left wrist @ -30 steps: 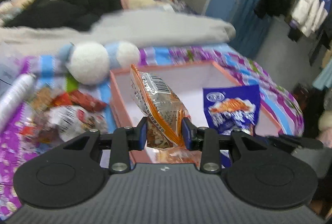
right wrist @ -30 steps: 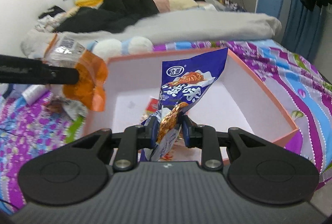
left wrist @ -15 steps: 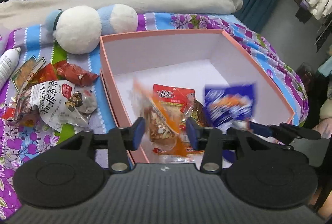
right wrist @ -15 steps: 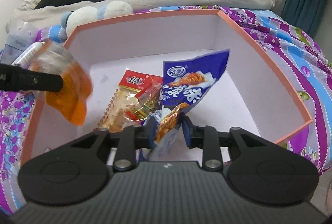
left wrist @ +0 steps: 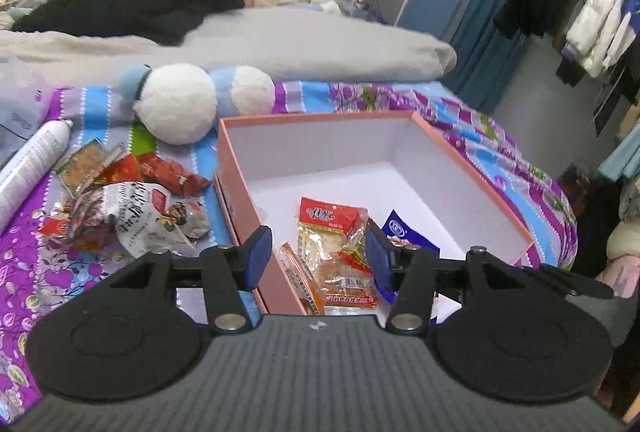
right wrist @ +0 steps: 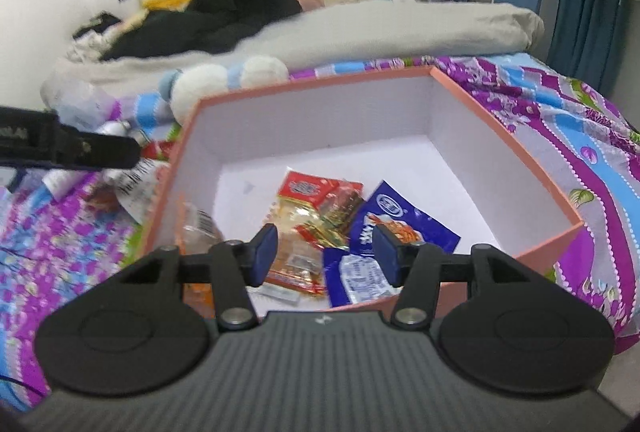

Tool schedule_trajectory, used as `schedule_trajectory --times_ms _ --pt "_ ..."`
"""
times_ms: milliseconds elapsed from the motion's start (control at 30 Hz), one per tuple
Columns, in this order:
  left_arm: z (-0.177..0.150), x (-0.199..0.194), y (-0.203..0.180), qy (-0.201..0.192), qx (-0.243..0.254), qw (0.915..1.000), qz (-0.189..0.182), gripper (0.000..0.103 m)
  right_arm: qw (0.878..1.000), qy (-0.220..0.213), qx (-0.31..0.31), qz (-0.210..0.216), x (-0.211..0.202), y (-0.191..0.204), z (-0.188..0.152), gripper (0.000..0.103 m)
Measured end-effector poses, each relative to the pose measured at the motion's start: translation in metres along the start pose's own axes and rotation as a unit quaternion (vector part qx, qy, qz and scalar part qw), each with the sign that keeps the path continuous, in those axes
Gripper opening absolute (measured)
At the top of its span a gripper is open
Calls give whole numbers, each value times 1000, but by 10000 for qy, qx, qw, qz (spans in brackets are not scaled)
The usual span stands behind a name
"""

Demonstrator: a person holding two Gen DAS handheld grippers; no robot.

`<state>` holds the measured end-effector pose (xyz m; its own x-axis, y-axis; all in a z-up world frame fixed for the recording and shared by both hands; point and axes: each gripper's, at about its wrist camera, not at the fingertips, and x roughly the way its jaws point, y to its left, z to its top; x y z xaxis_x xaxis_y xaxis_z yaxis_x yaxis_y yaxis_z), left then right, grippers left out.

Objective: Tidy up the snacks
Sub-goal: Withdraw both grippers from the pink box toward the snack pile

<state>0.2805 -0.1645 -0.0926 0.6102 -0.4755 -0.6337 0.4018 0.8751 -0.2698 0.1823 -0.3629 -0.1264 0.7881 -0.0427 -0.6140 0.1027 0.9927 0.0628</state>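
My left claw point(left wrist: 318, 256) and right claw point(right wrist: 325, 252) both opening, nothing gripped, poised over pink cardboard box point(left wrist: 472, 192) on bed. Inside on white floor: crinkly clear-and-red pack point(left wrist: 336, 236), glossy blue pack point(right wrist: 384, 232), orange pack point(right wrist: 198, 228). More foil packs point(left wrist: 132, 208) beside box on floral sheet.

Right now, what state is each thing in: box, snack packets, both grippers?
Pink box: lidless, holding packets.
Blue packet: lying in box.
Orange packet: lying in box.
Loose packets: still on bedspread.
Left gripper: jaws opening, empty.
Right gripper: jaws opening, empty.
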Motion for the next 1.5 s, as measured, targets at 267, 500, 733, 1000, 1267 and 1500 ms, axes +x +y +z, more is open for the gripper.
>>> schedule_trajectory --times_ms 267,500,733,1000,1267,1500 --pt "-20 -41 2 -373 44 9991 219 58 9986 -471 -114 228 -35 24 -5 55" --pt "-38 -75 15 -629 -89 9973 361 58 9964 -724 -129 420 -57 38 -15 55" --pt "-56 -98 24 -724 -145 9961 474 58 9949 -821 -94 579 -73 51 -34 55" --pt "-82 -125 24 -791 -4 9949 622 58 9937 -893 -136 670 -89 66 -47 55" --pt "-110 -142 31 -656 -105 9954 695 58 9930 -824 -245 810 -105 85 -69 55" --pt "-126 -155 42 -646 -218 9941 842 65 9920 -708 -376 977 -115 98 -85 55"
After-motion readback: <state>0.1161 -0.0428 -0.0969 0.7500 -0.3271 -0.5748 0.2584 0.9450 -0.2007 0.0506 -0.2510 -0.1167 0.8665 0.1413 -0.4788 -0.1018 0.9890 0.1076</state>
